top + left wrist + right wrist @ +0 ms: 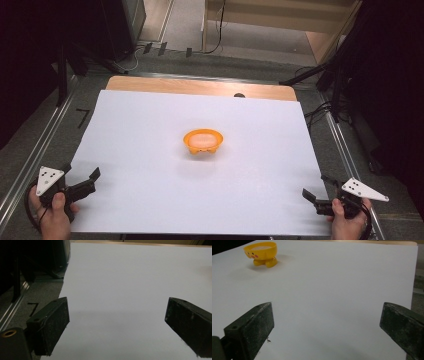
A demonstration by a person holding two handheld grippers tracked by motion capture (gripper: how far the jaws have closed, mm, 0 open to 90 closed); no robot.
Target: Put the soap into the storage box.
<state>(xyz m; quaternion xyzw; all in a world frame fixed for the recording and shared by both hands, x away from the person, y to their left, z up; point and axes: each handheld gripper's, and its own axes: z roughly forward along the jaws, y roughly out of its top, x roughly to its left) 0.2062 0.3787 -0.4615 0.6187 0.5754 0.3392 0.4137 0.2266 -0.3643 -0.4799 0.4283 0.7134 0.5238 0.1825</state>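
tongs wide apart, nothing between | yellow bowl far upper left on white sheet

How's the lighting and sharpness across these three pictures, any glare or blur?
High view: evenly lit white sheet, dark surroundings, small orange plastic bowl slightly soft. Left gripper view: dim, jaws grainy. Right gripper view: the bowl casts a faint shadow; no glare.

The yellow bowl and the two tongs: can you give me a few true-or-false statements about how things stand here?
1. The bowl sits near the middle of the white sheet. True.
2. The right tongs grip the bowl. False: they are open, far from it.
3. The left tongs are open with nothing between them. True.
4. The bowl lies tipped on its side. False: it stands upright on small feet.
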